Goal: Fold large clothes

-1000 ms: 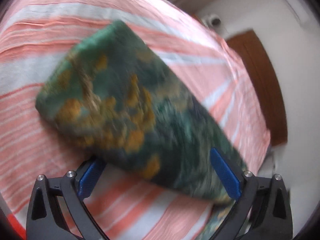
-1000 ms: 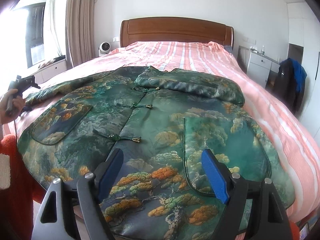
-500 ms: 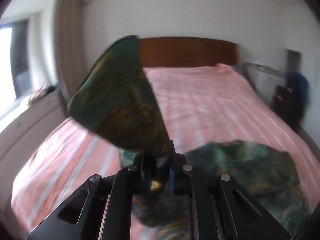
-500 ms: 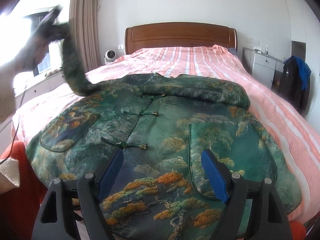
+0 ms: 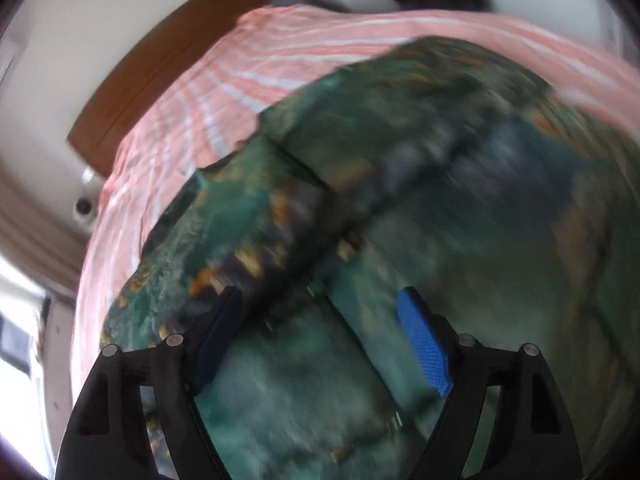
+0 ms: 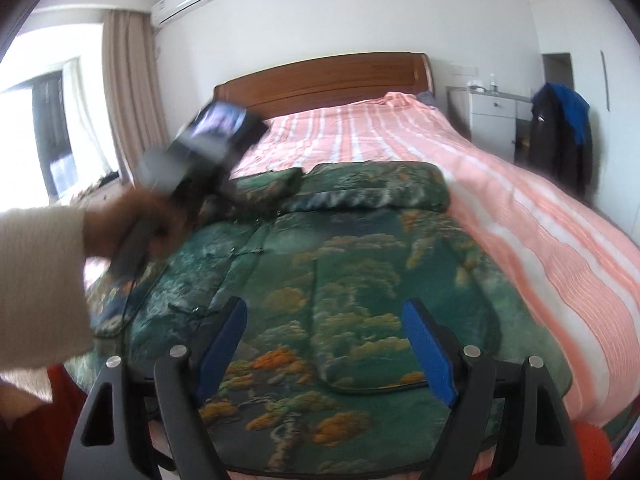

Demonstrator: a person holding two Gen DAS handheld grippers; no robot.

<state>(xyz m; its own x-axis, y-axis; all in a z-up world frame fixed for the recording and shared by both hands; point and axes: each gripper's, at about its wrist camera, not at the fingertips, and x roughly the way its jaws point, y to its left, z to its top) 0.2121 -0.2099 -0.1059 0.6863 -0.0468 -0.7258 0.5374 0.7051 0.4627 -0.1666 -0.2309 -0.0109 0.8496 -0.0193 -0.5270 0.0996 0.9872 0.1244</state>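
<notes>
A large green jacket (image 6: 344,280) with orange and teal tree patterns lies spread on the pink striped bed (image 6: 540,208). Both sleeves lie folded across its chest near the collar (image 6: 380,188). My left gripper (image 5: 320,336) is open and empty, hovering close above the jacket (image 5: 440,184); the view is blurred. In the right wrist view, the left gripper's body (image 6: 192,160) shows in the person's hand over the jacket's left side. My right gripper (image 6: 324,344) is open and empty above the jacket's hem.
A wooden headboard (image 6: 320,80) stands at the far end of the bed. A white cabinet (image 6: 496,116) and a hanging dark and blue coat (image 6: 560,128) stand to the right. Curtains and a window (image 6: 80,120) are on the left.
My left gripper was shut on the left sleeve and lifting it; now it has let go, the sleeve lies folded across the chest, and the gripper is open. The right gripper stayed open.
</notes>
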